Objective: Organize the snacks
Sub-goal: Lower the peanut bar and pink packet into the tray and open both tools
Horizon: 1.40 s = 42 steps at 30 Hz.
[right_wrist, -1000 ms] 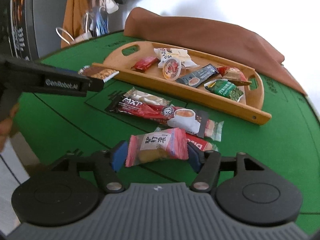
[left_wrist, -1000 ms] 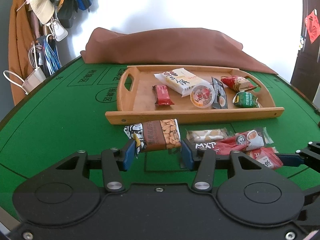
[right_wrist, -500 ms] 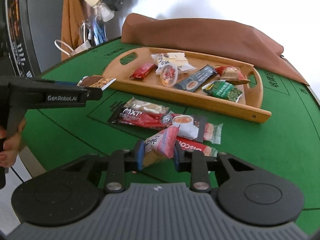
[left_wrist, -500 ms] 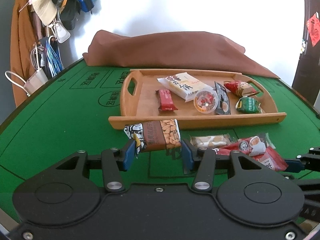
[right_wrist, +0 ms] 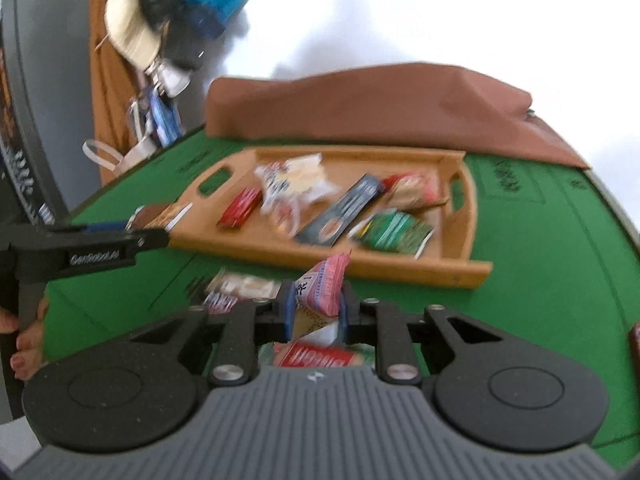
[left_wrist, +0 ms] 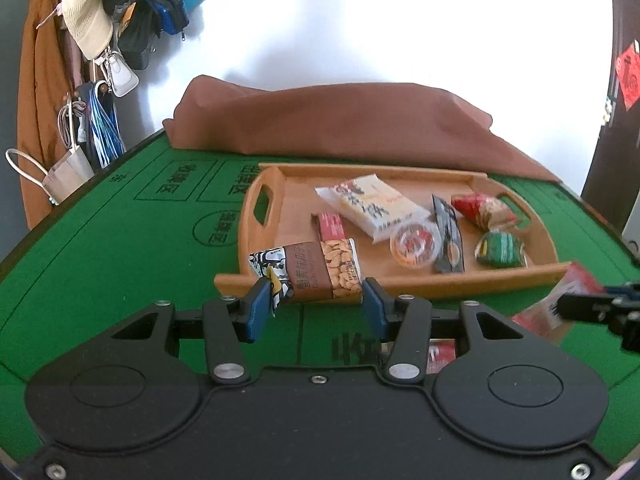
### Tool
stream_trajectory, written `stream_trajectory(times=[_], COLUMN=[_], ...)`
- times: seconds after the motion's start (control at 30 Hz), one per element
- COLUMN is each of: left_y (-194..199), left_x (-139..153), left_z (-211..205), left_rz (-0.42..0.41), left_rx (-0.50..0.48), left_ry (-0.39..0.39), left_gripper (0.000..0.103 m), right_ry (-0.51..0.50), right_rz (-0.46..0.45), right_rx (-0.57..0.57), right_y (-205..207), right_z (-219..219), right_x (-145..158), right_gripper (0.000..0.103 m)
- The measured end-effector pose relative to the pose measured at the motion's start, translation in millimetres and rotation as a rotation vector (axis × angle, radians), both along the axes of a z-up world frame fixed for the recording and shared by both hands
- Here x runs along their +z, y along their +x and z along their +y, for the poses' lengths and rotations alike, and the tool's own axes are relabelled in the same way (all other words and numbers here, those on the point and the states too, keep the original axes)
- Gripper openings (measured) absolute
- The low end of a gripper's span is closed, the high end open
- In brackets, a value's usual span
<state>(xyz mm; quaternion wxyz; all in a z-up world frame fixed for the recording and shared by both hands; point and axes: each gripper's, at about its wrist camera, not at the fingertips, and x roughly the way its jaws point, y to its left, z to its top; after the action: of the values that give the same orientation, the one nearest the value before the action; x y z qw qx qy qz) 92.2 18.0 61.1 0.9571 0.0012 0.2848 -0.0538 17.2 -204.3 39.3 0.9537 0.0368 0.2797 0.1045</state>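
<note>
My left gripper (left_wrist: 316, 306) is shut on a brown almond snack pack (left_wrist: 308, 272), held just before the near rim of the wooden tray (left_wrist: 460, 280). The tray holds several snacks: a white cracker pack (left_wrist: 370, 204), a red bar (left_wrist: 331, 226), a round jelly cup (left_wrist: 414, 242), a dark sachet (left_wrist: 448, 234). My right gripper (right_wrist: 314, 308) is shut on a pink snack packet (right_wrist: 322, 286), lifted off the green table (right_wrist: 540, 240). The same packet (left_wrist: 568, 288) shows at the right edge of the left wrist view. Loose packets (right_wrist: 240, 288) lie below it.
A brown cloth (left_wrist: 340, 120) is heaped behind the tray. Bags and a hat (left_wrist: 88, 20) hang at the far left beyond the table edge. A person's hand (right_wrist: 24, 340) grips the left tool's handle. A red wrapper (right_wrist: 316, 356) lies under my right gripper.
The right jaws closed on the pink packet, squeezing it upright, and lifted it toward the tray. The left gripper carried the almond pack forward to the tray's near rim.
</note>
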Motion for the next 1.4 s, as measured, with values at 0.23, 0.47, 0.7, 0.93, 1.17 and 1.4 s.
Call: stream_trajectory(times=[0.23,0.47,0.7,0.93,1.17,1.4], left_y=[36,83,140,207,261,287], left_x=[9,20,26,17,6,-13], left_z=[0,-4,-12,-25,-40,-46], left_rz=[0.002,0.027,0.084,0.173,0.224,0.264], left_rx=[0.005,-0.001,-0.017,-0.020,-0.006,0.023], left_ry=[-0.007,-0.045,-0.077,-0.091,-0.085,-0.062], left_gripper=[0.047,0.047,0.047,0.047,0.047,0.047], right_ry=[0.026,0.068,0.088,0.136,0.130,0.135], right_rz=[-0.030,-0.008,0.010,0.157,0.211,0.248], right_rx=[-0.081,-0.117,-0.172,-0.187,-0.246,-0.253], right_y=[38,91,146,218,263,284], right_z=[-27,-38,-48,-59,-60,-63], right_x=[22,37,46,31,13,-2], right_gripper=[0.024,0.024,0.024,0.024,0.024,0.024])
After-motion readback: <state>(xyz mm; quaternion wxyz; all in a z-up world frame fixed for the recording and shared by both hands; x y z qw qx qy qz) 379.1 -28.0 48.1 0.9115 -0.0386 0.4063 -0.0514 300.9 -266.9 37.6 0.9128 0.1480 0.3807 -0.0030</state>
